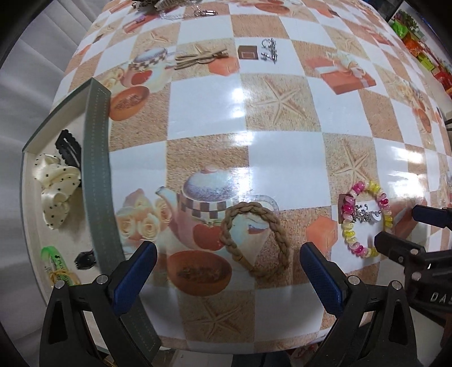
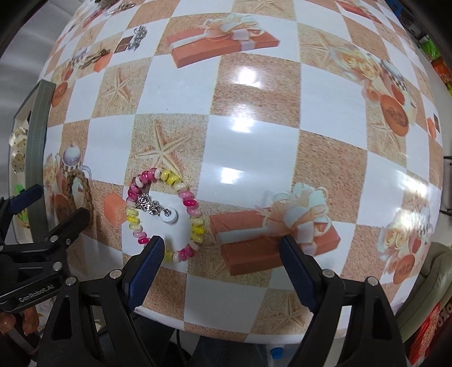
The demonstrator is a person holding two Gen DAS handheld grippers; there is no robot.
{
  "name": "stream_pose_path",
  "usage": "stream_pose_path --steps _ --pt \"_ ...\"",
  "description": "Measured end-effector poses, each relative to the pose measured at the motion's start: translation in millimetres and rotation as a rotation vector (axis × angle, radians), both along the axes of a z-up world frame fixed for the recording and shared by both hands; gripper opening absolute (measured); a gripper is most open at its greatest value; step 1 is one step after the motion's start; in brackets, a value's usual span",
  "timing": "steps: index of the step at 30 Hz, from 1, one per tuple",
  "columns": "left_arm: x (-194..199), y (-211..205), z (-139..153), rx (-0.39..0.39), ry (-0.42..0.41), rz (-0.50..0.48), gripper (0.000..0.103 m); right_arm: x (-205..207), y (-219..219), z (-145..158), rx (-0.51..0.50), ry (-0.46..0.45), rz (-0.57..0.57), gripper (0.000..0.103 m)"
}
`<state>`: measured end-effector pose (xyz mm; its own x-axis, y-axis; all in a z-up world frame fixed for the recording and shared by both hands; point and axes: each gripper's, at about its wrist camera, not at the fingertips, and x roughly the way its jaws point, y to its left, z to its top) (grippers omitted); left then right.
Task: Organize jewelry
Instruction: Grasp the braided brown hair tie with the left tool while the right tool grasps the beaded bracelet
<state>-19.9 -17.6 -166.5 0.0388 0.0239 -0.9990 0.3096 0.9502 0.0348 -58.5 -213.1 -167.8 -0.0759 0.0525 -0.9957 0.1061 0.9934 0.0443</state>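
Observation:
A braided tan rope bracelet (image 1: 255,238) lies on the patterned tablecloth between the jaws of my open, empty left gripper (image 1: 227,261); it also shows at the left of the right wrist view (image 2: 80,187). A pink and yellow bead bracelet (image 2: 165,210) with a silver charm lies just ahead and left of my open, empty right gripper (image 2: 223,255); its left fingertip (image 2: 154,249) overlaps the beads' near edge. The bead bracelet also shows in the left wrist view (image 1: 365,218). A grey-rimmed jewelry box (image 1: 97,169) at the left holds a cream dotted bow (image 1: 56,192), a black clip and green bands.
Far across the table lie silver earrings (image 1: 269,50), tan hair clips (image 1: 200,56) and more metal pieces (image 1: 180,8) at the far edge. The table's near edge runs just below both grippers. Colourful packages (image 1: 418,42) are stacked beyond the table at the right.

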Motion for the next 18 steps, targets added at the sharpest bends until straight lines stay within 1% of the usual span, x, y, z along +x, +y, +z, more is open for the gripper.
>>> stream_pose_path --steps 4,6,9,12,14,15,16,17,18 --pt "-1.7 -3.0 -9.1 0.012 0.010 0.001 0.103 -5.2 8.0 -7.1 -0.023 -0.015 0.029 0.084" --pt "-3.4 -3.6 -14.0 0.018 0.016 0.007 0.103 -0.8 16.9 -8.8 -0.035 -0.024 0.042 0.083" --pt "-3.9 -2.5 -18.6 0.001 0.025 0.026 0.103 0.9 26.0 -11.1 -0.065 -0.039 0.072 0.080" --pt "-4.2 1.5 -19.9 -0.010 0.026 0.032 0.103 0.6 34.4 -10.9 -0.105 -0.053 0.102 0.074" --pt "-5.4 5.2 -19.1 -0.027 0.030 0.031 0.099 0.0 39.9 -12.3 -0.122 -0.062 0.118 0.069" --pt "-5.8 4.7 -17.7 -0.038 0.031 0.030 0.095 -1.2 45.3 -13.0 -0.124 -0.067 0.120 0.067" --pt "-5.1 5.4 -17.2 -0.043 0.030 0.024 0.091 -3.0 57.7 -15.0 -0.127 -0.074 0.123 0.061" --pt "-6.5 1.4 -16.2 -0.048 0.029 0.017 0.089 -3.1 59.2 -14.4 -0.127 -0.077 0.128 0.056" --pt "-8.4 -1.4 -14.6 -0.055 0.027 0.008 0.083 -2.1 62.8 -13.7 -0.128 -0.080 0.136 0.055"
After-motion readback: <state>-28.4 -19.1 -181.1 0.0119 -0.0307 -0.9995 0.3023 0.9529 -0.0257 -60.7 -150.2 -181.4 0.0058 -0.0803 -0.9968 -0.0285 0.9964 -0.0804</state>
